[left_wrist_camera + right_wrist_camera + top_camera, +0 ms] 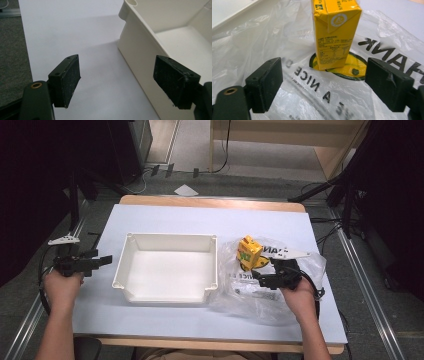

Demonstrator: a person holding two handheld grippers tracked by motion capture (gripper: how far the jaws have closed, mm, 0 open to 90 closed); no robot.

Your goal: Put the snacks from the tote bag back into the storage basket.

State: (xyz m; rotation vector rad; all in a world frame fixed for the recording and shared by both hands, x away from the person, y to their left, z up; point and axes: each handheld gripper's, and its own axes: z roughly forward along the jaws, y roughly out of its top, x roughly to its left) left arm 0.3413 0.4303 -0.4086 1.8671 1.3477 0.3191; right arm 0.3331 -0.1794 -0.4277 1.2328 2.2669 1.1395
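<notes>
A yellow drink carton (249, 252) stands upright on a clear plastic bag (260, 295) printed with black letters, right of a white plastic bin (167, 291). My right gripper (261, 277) lies on the bag just in front of the carton, jaws open. In the right gripper view the carton (334, 32) stands beyond my open gripper (329, 87), untouched, with the bag (262, 32) under it. My left gripper (102, 260) hovers at the table's left edge, pointing at the bin. In the left gripper view that gripper (122, 85) is open and empty, the bin's wall (140, 65) ahead on the right.
The white table cover (200, 217) spans the table, with bare room behind and in front of the bin. Black stands, cables and a wooden frame (280, 135) stand on the floor beyond the far edge.
</notes>
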